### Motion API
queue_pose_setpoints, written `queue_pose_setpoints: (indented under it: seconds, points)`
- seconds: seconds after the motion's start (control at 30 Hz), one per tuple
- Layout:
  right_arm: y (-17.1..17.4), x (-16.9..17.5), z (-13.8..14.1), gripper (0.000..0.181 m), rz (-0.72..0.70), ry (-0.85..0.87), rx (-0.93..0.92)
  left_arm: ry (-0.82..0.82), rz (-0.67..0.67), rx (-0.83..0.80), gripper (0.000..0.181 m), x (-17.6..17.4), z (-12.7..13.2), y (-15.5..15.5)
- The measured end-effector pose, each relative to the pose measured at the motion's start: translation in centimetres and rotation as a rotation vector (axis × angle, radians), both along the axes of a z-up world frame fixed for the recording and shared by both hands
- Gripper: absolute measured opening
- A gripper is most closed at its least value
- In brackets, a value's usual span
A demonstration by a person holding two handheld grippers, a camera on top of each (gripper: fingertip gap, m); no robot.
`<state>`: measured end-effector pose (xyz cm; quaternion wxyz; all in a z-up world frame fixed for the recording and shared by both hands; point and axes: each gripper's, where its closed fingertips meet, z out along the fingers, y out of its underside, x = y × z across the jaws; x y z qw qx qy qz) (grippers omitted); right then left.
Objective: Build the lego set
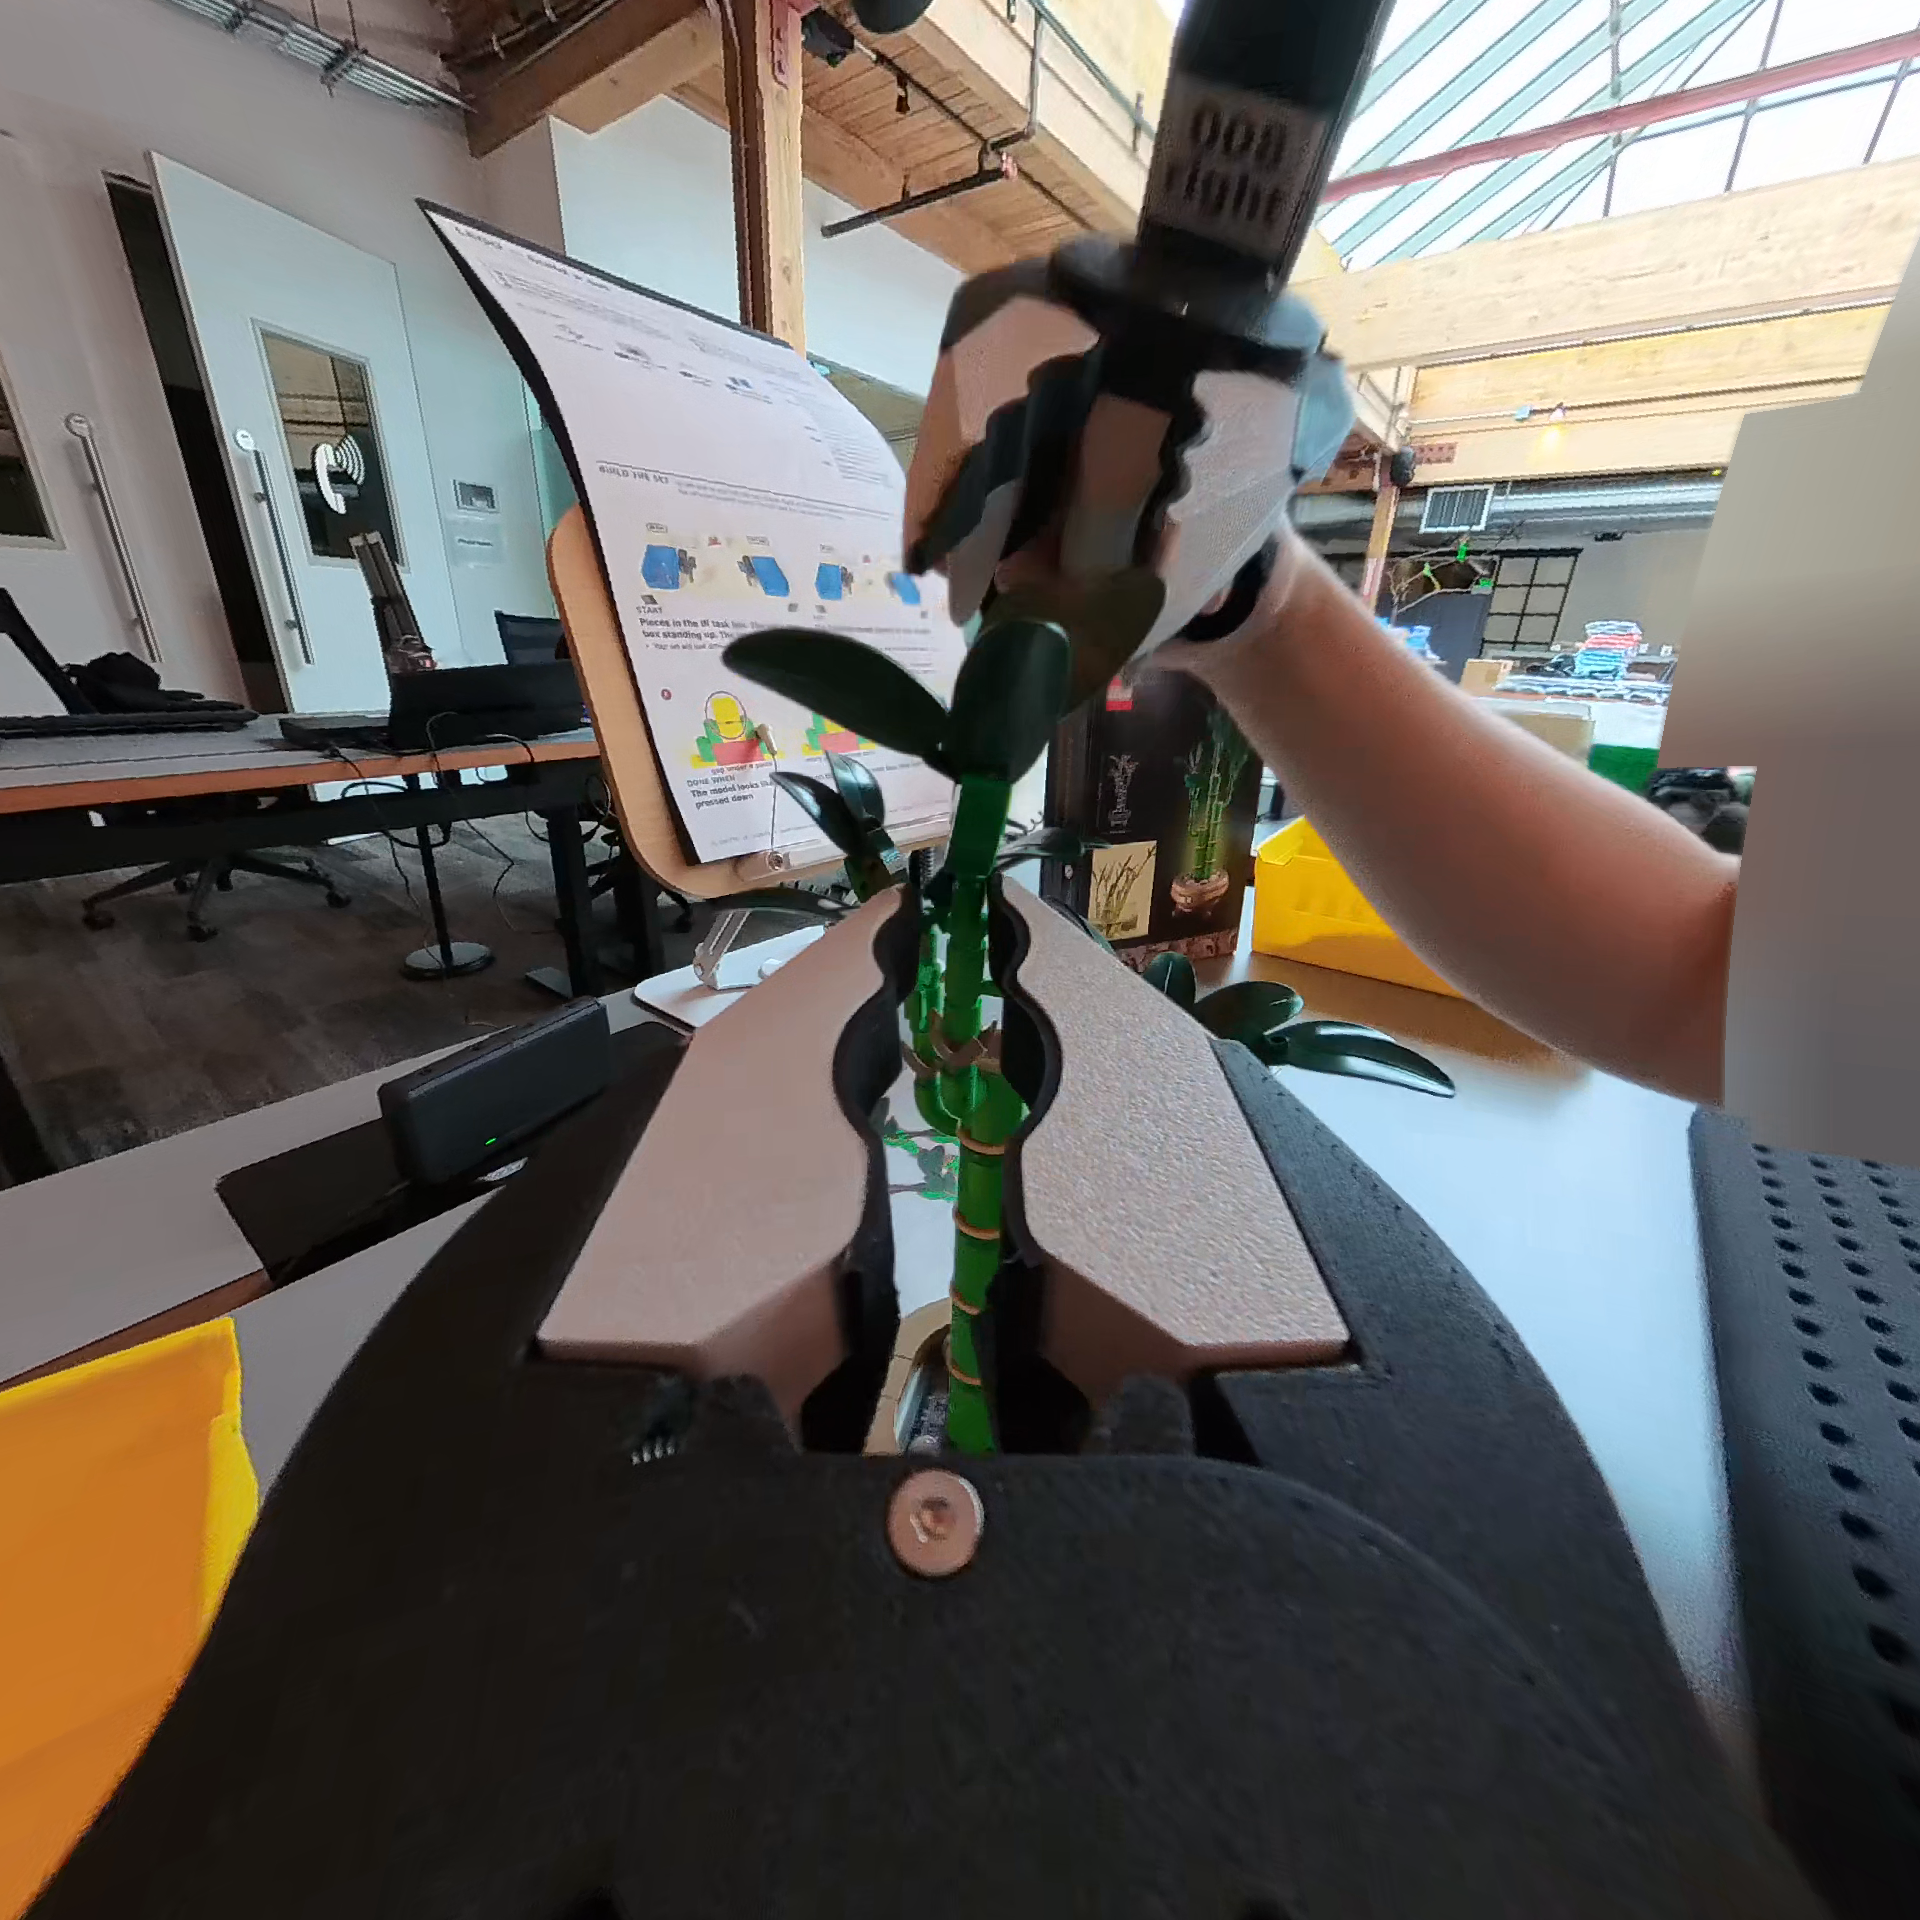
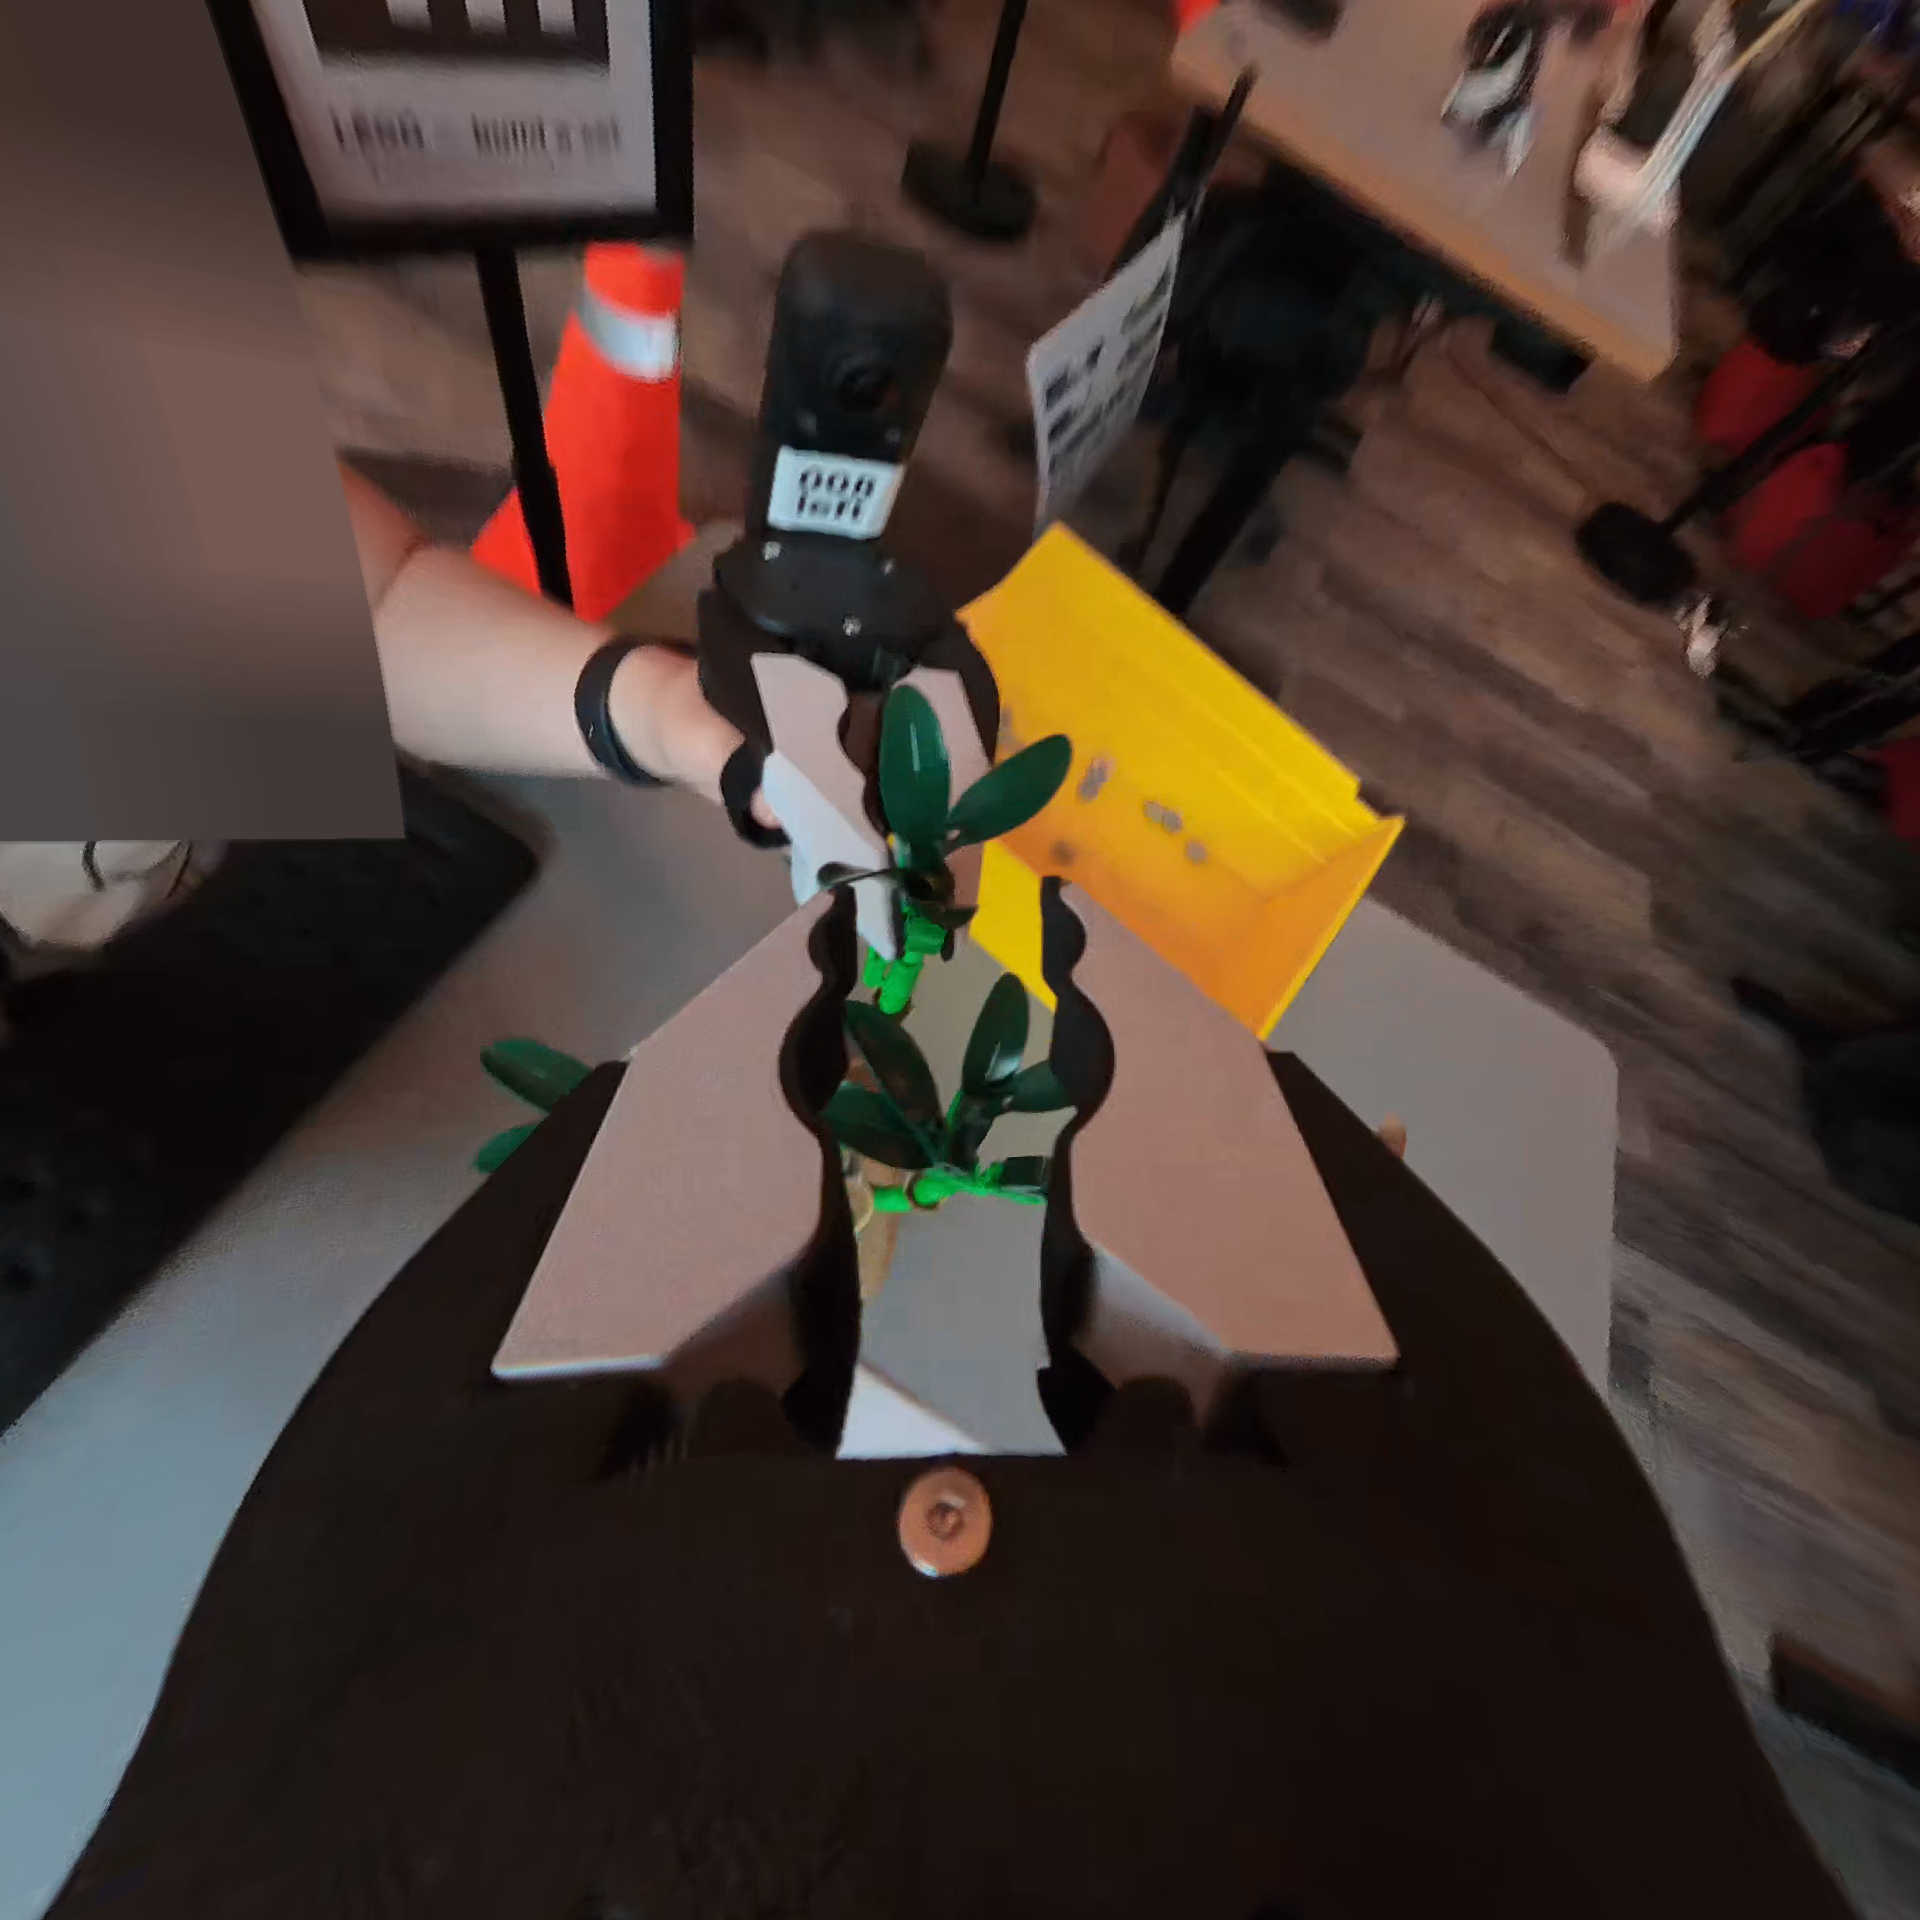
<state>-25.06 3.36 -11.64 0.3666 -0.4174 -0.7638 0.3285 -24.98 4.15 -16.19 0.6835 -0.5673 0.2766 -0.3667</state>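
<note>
A green lego bamboo stalk (image 1: pixel 977 1143) with tan rings stands upright between my left gripper's (image 1: pixel 951 894) fingers, which are shut on it. Dark green leaves (image 1: pixel 1008 686) top the stalk. My right gripper (image 1: pixel 1029 603) hovers just above those leaves, open and empty. In the right wrist view, my right gripper (image 2: pixel 940 914) looks down with its jaws apart. The left gripper (image 2: pixel 914 904) holds the stalk (image 2: pixel 899 971) just beyond its tips. A lower leaf cluster (image 2: pixel 935 1101) and a tan base (image 2: pixel 873 1226) show between the fingers.
A yellow bin (image 1: pixel 1320 914) with small parts sits behind on the white table; it also shows in the right wrist view (image 2: pixel 1195 779). Another yellow bin (image 1: pixel 104 1558) is near left. The lego box (image 1: pixel 1153 821), an instruction sheet (image 1: pixel 727 520) on a stand and loose leaves (image 1: pixel 1330 1039) are nearby. Tip to tip, the grippers are about 5 centimeters apart.
</note>
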Motion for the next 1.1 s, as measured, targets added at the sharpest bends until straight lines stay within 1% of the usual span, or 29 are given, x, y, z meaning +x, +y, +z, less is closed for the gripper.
queue_pose_setpoints:
  seconds: [0.07,0.13,0.2,0.27,0.37,0.43,0.47,0.53,0.57,0.63,0.67,0.7,0.73,0.8,0.87,1.1]
  points:
    - [-0.5,0.3,-0.9,0.033,-0.001,-0.152,0.044,-0.005,-0.007,0.005,0.006,0.1,0.0,-0.1]
    - [0.1,1.3,-2.3,0.033,-0.04,-0.305,0.101,-0.006,-0.004,0.01,0.004,0.2,0.1,-0.1]
    - [1.2,2.0,-3.2,0.034,-0.092,-0.38,0.154,-0.022,-0.007,0.003,0.005,0.3,0.1,0.0]
    - [0.8,2.4,-3.2,0.035,-0.085,-0.383,0.124,-0.04,-0.005,-0.011,0.007,0.1,0.0,0.1]
    - [-0.8,2.0,-1.7,0.047,-0.042,-0.294,0.042,-0.05,-0.003,-0.014,0.012,-0.2,0.0,0.0]
    - [-1.6,1.5,-0.3,0.059,-0.031,-0.247,0.021,-0.052,0.001,-0.007,0.01,-0.2,0.1,-0.1]
    - [-1.9,1.3,0.2,0.062,-0.028,-0.246,0.024,-0.047,0.001,-0.005,0.008,-0.2,0.0,-0.1]
    - [-1.8,1.1,0.7,0.062,-0.041,-0.275,0.069,-0.03,0.011,0.007,0.0,0.0,0.0,-0.2]
    - [-1.7,0.8,0.8,0.062,-0.049,-0.288,0.078,-0.023,0.024,0.019,0.0,0.0,0.0,-0.1]
    - [-1.4,0.1,0.5,0.058,-0.074,-0.359,0.049,-0.019,0.037,0.032,0.0,0.0,0.1,-0.1]
    - [-1.1,-0.1,-0.2,0.056,-0.091,-0.421,0.035,-0.024,0.03,0.032,0.002,0.1,0.1,-0.2]
    - [-0.6,-0.2,-1.0,0.048,-0.112,-0.486,0.038,-0.032,0.021,0.027,0.009,0.2,0.2,-0.3]
    - [-0.2,-0.3,-1.6,0.046,-0.129,-0.536,0.037,-0.036,0.015,0.022,0.011,0.2,0.2,-0.3]
    - [-0.1,-0.6,-2.5,0.042,-0.134,-0.598,0.017,-0.031,0.027,0.027,0.007,0.2,0.2,-0.2]
    - [0.5,-1.0,-2.9,0.04,-0.156,-0.616,0.027,-0.019,0.05,0.038,0.001,0.0,0.2,-0.1]
    - [0.6,-1.2,-3.1,0.014,-0.164,-0.638,0.046,-0.011,0.086,0.041,0.005,-0.1,0.2,0.3]
